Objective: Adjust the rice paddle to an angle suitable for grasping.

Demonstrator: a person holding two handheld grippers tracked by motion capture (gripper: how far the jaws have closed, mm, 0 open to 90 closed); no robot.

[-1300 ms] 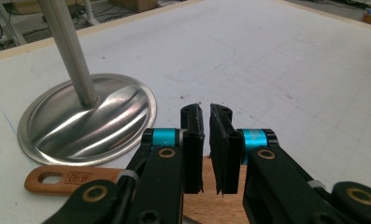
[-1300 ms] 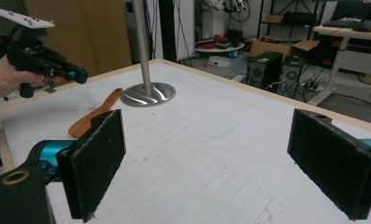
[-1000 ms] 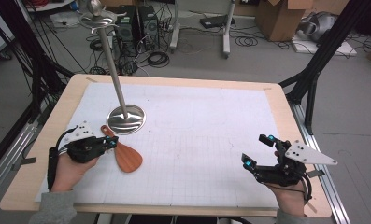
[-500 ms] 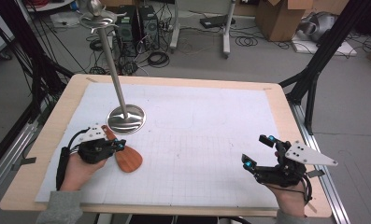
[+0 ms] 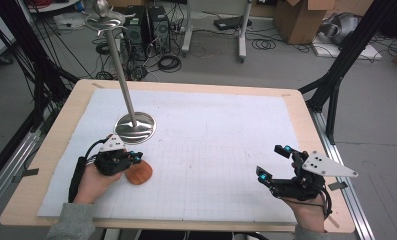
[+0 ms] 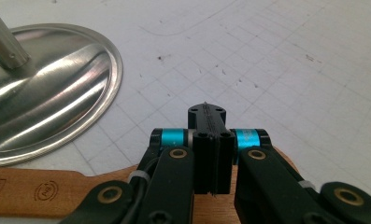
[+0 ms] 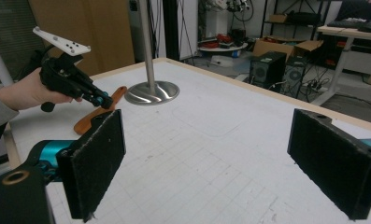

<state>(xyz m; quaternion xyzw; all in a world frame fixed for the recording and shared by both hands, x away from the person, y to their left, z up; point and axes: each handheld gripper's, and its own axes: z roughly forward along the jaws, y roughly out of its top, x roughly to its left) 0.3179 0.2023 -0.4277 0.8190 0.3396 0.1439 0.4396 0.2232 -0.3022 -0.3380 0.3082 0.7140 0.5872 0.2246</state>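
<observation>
A wooden paddle (image 5: 139, 173) lies flat on the white grid mat, its handle (image 6: 43, 191) running under my left gripper. The left gripper (image 5: 132, 158) is low over the paddle, jaws shut together (image 6: 206, 114) with nothing seen between them; I cannot tell whether they touch the wood. From the right gripper view, the left gripper (image 7: 101, 100) points down at the paddle (image 7: 90, 117). My right gripper (image 5: 274, 162) rests near the table's front right, open, and the space between its black pads (image 7: 216, 163) is empty.
A steel stand with a round base (image 5: 135, 127) and a tall pole (image 5: 122, 75) is just behind the left gripper, its base (image 6: 47, 112) close to the paddle. The white mat (image 5: 221, 130) covers the wooden table (image 5: 306, 115). Boxes, cables and computers are on the floor beyond.
The left hand has moved right and slightly down, bringing its shut gripper over the paddle's handle near the blade. The right gripper has kept still.
</observation>
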